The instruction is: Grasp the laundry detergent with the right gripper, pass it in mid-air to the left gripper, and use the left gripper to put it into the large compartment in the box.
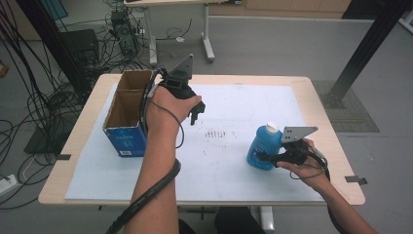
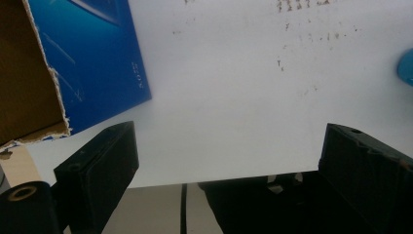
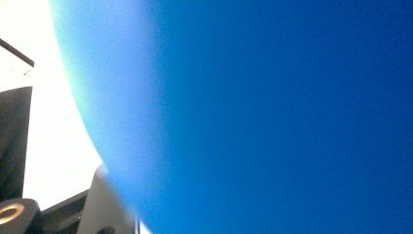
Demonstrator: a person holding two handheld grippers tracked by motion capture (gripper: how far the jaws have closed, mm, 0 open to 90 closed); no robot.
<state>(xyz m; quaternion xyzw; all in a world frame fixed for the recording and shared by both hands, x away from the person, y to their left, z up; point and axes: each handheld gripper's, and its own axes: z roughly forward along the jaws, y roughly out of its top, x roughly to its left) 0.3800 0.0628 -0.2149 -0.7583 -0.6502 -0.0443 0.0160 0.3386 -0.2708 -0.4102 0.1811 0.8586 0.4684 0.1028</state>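
Nearest the high camera, two bare forearms come up from the bottom edge, each trailing a black cable. On the right side of the table, the right gripper has its black jaws drawn in against the lower body of an upright blue plastic bottle with a white cap — pinching it, with the person's hand wrapped around the handle behind. From the right gripper view that bottle is a blurred blue wall pressed up close, one black jaw edge showing at the left. The bottle stands on a white sheet that covers most of the pale wooden table. Farther in, the left gripper hangs above the sheet near the middle, its jaws spread wide with nothing between them; the left gripper view has bare white sheet in the gap. Just beside it, at the far left of the table, sits an open-topped cardboard box with blue printed sides — apart from the jaws.
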